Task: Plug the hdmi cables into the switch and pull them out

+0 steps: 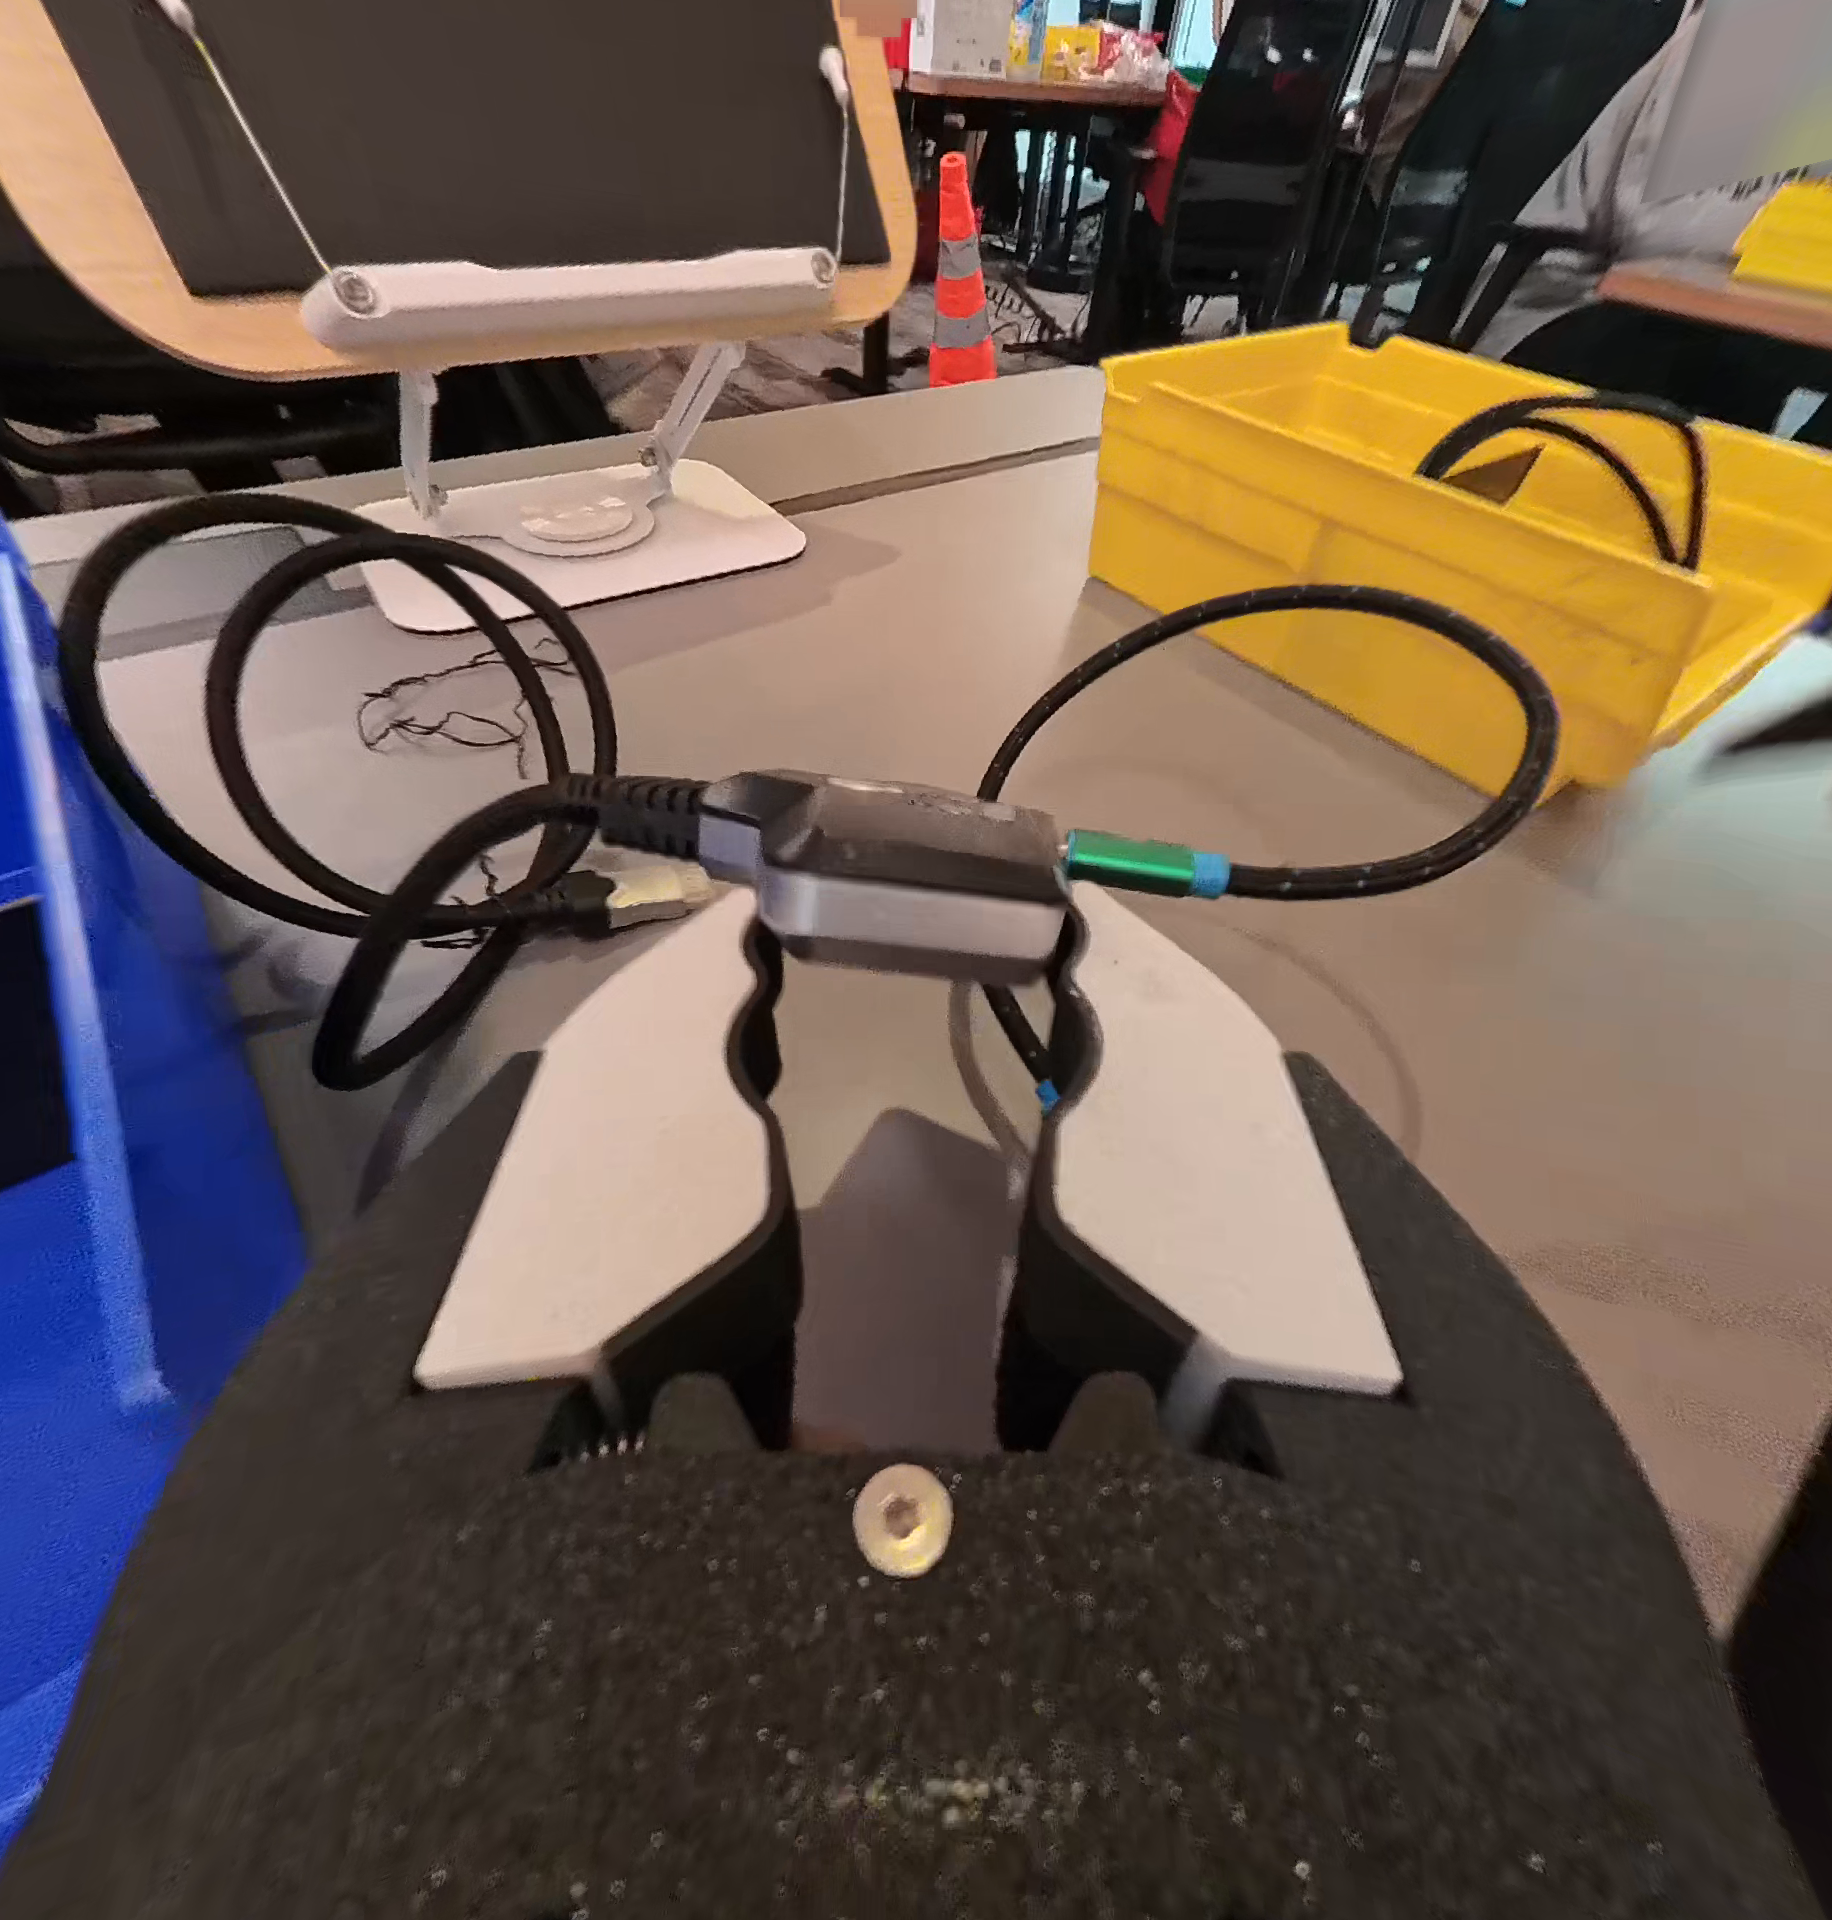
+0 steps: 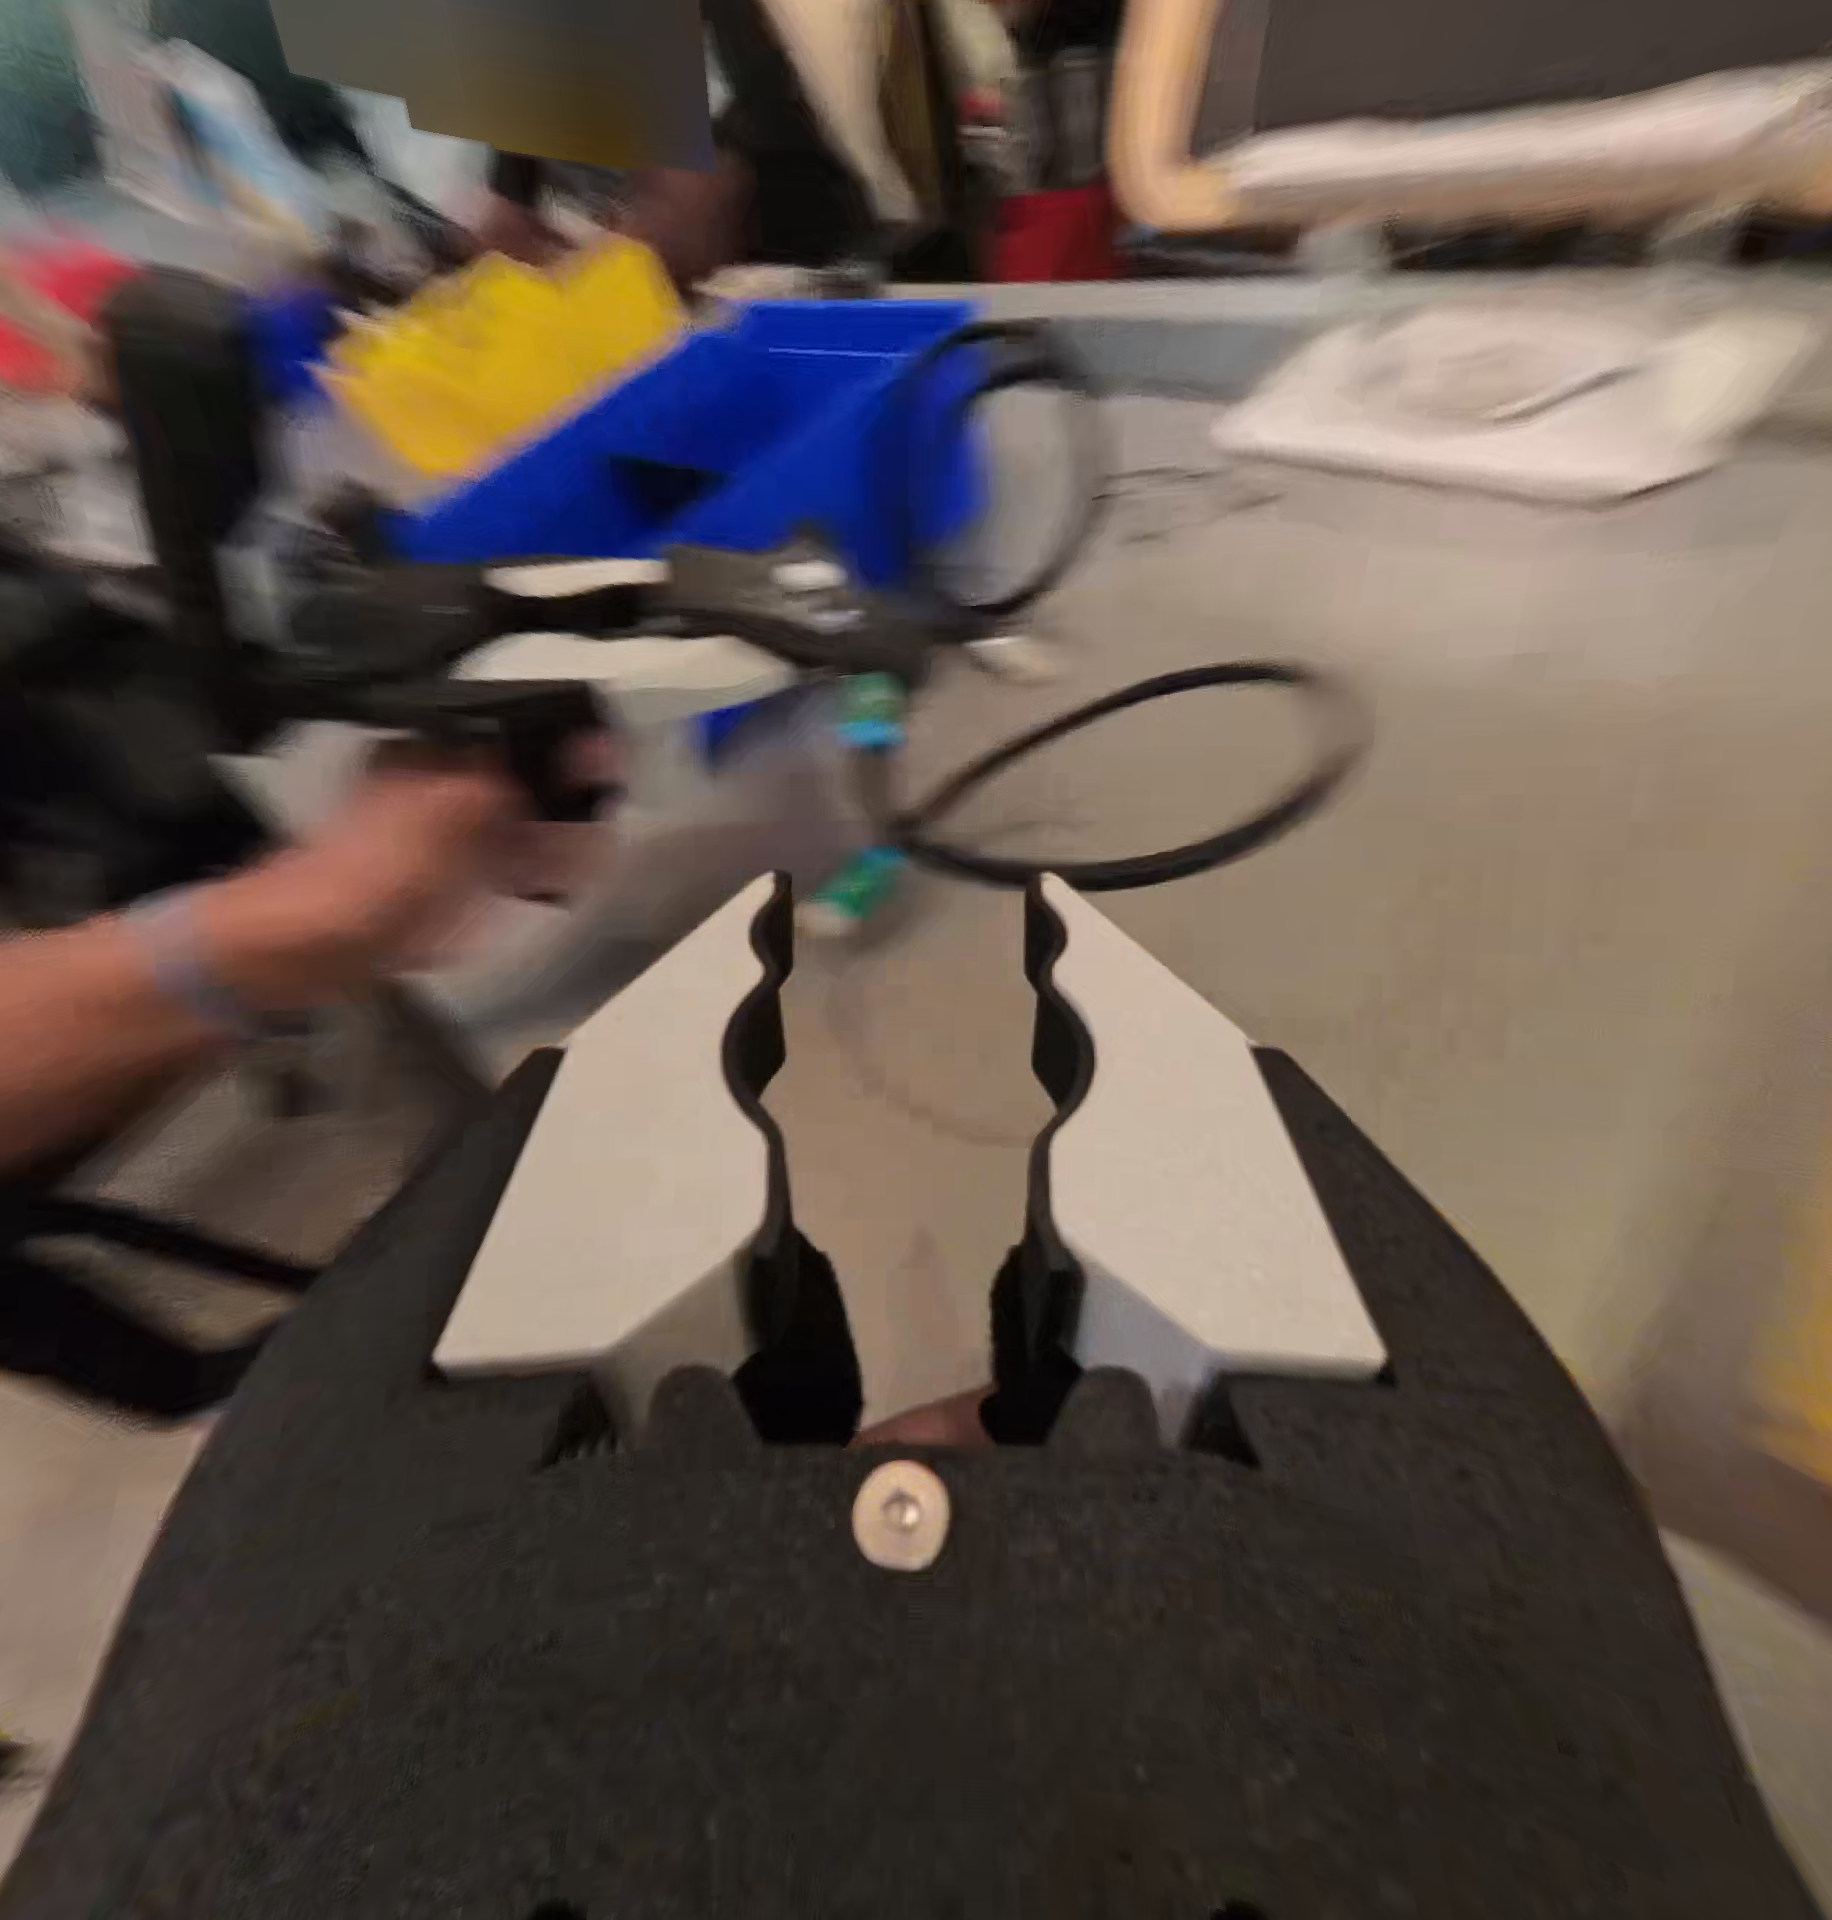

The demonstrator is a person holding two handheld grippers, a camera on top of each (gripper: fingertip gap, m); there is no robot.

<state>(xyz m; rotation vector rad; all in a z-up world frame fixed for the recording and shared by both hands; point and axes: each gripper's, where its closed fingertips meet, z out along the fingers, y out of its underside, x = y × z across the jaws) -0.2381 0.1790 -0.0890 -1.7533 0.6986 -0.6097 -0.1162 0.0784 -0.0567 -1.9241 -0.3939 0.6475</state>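
In the left wrist view my left gripper [image 1: 917, 935] is shut on the grey and black HDMI switch [image 1: 912, 883], held above the table. A black plug [image 1: 647, 816] sits in the switch's left end and a green plug with a blue band [image 1: 1140, 862] in its right end. A loose silver plug [image 1: 652, 896] lies under the left one. The right wrist view is blurred. My right gripper [image 2: 909, 894] is open and empty, low over the table. A second green plug [image 2: 855, 883] lies just beyond its left fingertip, at the end of a black cable loop [image 2: 1130, 779].
A yellow bin [image 1: 1411, 540] with a black cable in it stands at the right, and a blue bin [image 1: 60, 1039] close on the left. A white stand [image 1: 579, 530] holding a screen is behind. A person's hand [image 2: 392, 883] holds the left gripper.
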